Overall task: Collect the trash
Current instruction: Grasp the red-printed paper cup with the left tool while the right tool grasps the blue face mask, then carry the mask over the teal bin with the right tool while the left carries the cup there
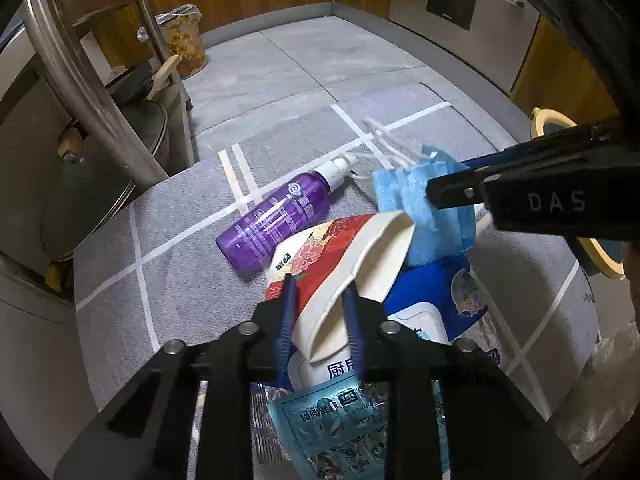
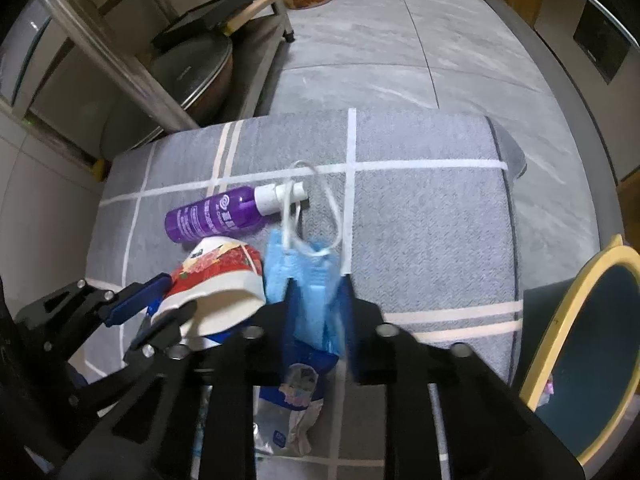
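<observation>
A squashed red floral paper cup lies on a grey mat. My left gripper is shut on the cup's wall, one finger outside and one inside the mouth. In the right wrist view the same cup sits between the left gripper's fingers. A blue face mask with white ear loops is pinched in my right gripper, which is shut on it. In the left wrist view the mask hangs from the right gripper. A purple spray bottle lies beside the cup.
A blue-and-white wipes pack and a teal sachet lie under the cup. A yellow-rimmed dark bin stands at the right. A metal rack with a lidded pan stands at the left. A floral waste basket is on the far tiled floor.
</observation>
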Demonstrator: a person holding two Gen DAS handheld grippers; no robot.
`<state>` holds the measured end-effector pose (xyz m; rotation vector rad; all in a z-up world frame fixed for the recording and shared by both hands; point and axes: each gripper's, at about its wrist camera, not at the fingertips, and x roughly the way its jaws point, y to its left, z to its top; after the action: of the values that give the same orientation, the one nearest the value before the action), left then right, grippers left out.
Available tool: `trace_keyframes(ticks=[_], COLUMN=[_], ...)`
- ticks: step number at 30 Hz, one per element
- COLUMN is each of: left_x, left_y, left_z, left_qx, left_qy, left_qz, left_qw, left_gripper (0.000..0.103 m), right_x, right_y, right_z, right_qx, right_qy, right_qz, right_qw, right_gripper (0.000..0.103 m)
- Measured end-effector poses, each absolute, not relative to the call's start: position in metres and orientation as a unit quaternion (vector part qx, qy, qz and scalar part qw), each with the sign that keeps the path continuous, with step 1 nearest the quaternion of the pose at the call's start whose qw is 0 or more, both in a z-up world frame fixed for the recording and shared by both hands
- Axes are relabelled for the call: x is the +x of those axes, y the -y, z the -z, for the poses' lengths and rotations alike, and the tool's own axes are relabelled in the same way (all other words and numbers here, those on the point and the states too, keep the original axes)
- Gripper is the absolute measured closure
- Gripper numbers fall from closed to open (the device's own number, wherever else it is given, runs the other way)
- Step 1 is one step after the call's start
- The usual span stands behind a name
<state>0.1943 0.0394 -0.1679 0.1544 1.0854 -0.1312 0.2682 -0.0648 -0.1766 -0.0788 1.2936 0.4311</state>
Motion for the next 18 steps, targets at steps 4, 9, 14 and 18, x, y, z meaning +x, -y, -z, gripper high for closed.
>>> trace_keyframes(ticks=[4, 9, 14, 18], left_x=[0.191, 0.184, 0.176, 0.167], left_y=[-0.041, -0.038, -0.032, -0.026], left_z=[0.159, 0.142, 0.13, 0.125], left_qx=[0.064, 0.054, 0.054, 0.056], left_qy=[-0.499, -0.469, -0.447, -0.439], left_qz=[0.052, 0.051, 0.053, 0.051], left_qw=[0.862, 0.88, 0.891, 0.895], left_gripper=[0.093, 0.096, 0.096, 0.098], right_x=[0.264, 0.26, 0.252, 0.244], right_y=[0.068, 0.077, 0.088, 0.099], right_z=[0.17, 0.155, 0.137, 0.126], right_qx=[-0.034, -0.021, -0.016, -0.009], right_qy=[-0.589, -0.572, -0.55, -0.538], right_qz=[-0.206, -0.207, -0.204, -0.198], right_qw=[0.781, 0.793, 0.81, 0.819], right_gripper=[0.09, 0.09, 0.093, 0.095])
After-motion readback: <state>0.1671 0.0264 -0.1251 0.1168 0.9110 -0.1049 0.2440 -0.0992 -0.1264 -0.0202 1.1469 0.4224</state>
